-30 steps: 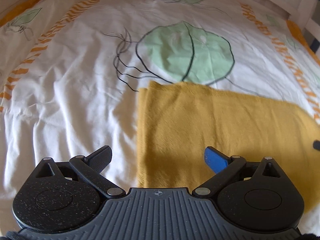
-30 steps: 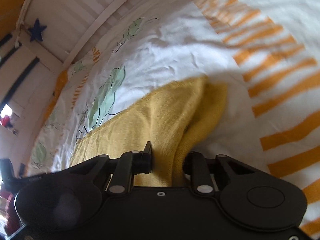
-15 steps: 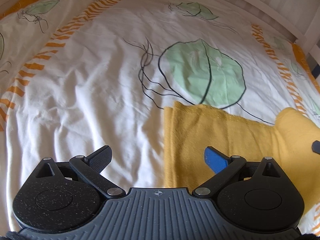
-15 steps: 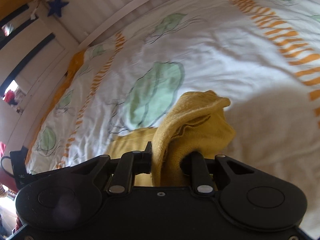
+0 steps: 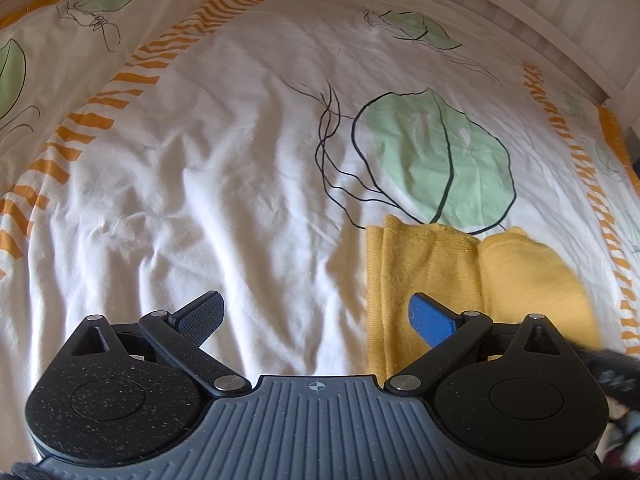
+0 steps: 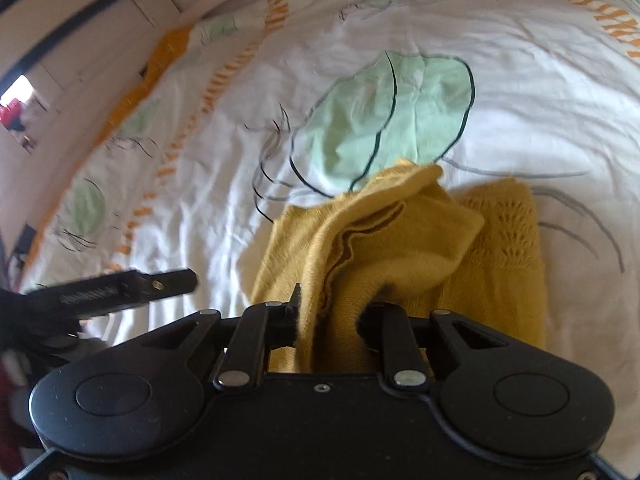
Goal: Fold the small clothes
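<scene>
left gripper hangs wide open and empty over the bedsheet. right gripper, clamped on the yellow garment, has carried its right end leftward over the rest; fold half made.

Left gripper: jaws spread wide, nothing between them, one black pad and one blue pad visible, held low and level. Right gripper: jaws drawn close together, clamped on a bunched fold of yellow fabric, lifted slightly. Left gripper's finger visible at the right view's left edge, well apart.
</scene>
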